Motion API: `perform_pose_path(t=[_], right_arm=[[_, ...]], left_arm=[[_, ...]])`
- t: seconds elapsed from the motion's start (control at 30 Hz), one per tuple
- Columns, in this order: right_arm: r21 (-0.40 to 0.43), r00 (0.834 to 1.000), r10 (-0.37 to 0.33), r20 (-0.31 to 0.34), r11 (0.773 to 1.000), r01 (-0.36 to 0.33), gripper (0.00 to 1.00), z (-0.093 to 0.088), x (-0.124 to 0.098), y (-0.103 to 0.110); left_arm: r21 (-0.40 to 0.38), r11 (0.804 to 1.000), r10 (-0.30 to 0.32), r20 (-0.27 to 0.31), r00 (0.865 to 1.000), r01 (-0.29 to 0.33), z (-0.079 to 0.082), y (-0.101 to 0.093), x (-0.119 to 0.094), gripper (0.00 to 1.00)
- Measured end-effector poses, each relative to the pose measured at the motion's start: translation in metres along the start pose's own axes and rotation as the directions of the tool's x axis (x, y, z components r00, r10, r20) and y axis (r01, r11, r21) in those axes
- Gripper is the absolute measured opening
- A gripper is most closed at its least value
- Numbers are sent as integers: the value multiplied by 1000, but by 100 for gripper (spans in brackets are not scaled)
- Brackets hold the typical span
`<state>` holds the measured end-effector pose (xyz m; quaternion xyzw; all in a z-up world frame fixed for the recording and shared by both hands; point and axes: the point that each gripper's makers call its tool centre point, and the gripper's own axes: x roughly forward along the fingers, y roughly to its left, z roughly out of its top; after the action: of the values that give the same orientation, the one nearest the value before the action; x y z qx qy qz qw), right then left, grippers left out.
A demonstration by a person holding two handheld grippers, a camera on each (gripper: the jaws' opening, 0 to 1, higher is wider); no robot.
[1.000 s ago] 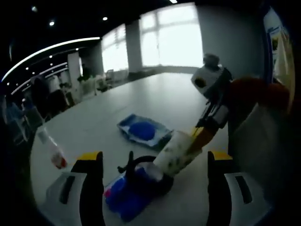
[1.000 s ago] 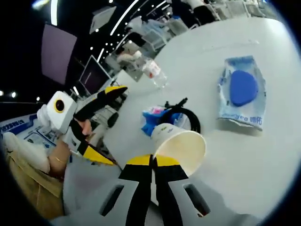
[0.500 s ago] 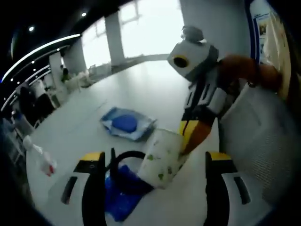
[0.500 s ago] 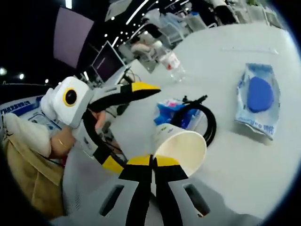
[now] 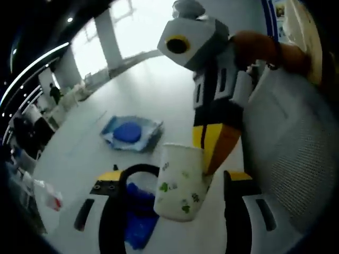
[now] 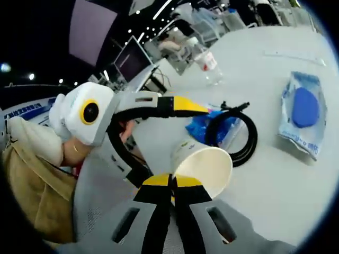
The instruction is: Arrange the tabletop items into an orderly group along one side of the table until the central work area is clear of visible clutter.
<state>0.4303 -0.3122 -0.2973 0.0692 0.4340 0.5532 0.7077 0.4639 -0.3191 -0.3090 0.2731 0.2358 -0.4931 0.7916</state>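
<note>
- Left gripper view: the left gripper has its two jaws spread wide and holds nothing. The paper cup hangs between them, but I judge it does not touch either jaw.
- The cup is carried by the right gripper, which comes in from above with its yellow tips pinched on the cup's rim. This is why the cup stays tilted in the air and does not stand on the table.
- Behind the cup lies a black cable loop on top of a blue packet. Further away is the wipes pack with a blue lid, lying flat and well apart from the others. A plastic bottle lies near the left edge.
- These things are spread over the middle of the table, so I judge the grouping is far from finished.
- Right gripper view: the right gripper has its jaws pressed together on the rim of the paper cup, whose open mouth turns toward the camera. A rim grip seems fine for a light empty cup.
- The left gripper reaches in from the left, wide open, one jaw above the cup and one below. Probably it waits to receive or steady the cup.
- The cable loop rests on the blue packet, the wipes pack is at the right, and the bottle is further back.
</note>
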Motion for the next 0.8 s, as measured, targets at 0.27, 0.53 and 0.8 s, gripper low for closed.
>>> perform_pose_path(t=[0.27,0.53,0.8], right_arm=[[-28,1000,8,-2,1000,-8,1,1,2,4],[-58,1000,1,-5,998,-1,1,1,2,3],[-99,1000,1,-27,995,-3,1,-3,4,4]], left_arm=[[11,1000,-18,12,1000,18,5,-5,2,55],[13,998,-66,2,998,66,4,-14,3,44],[136,989,-51,-81,995,62,-2,-18,5,42]])
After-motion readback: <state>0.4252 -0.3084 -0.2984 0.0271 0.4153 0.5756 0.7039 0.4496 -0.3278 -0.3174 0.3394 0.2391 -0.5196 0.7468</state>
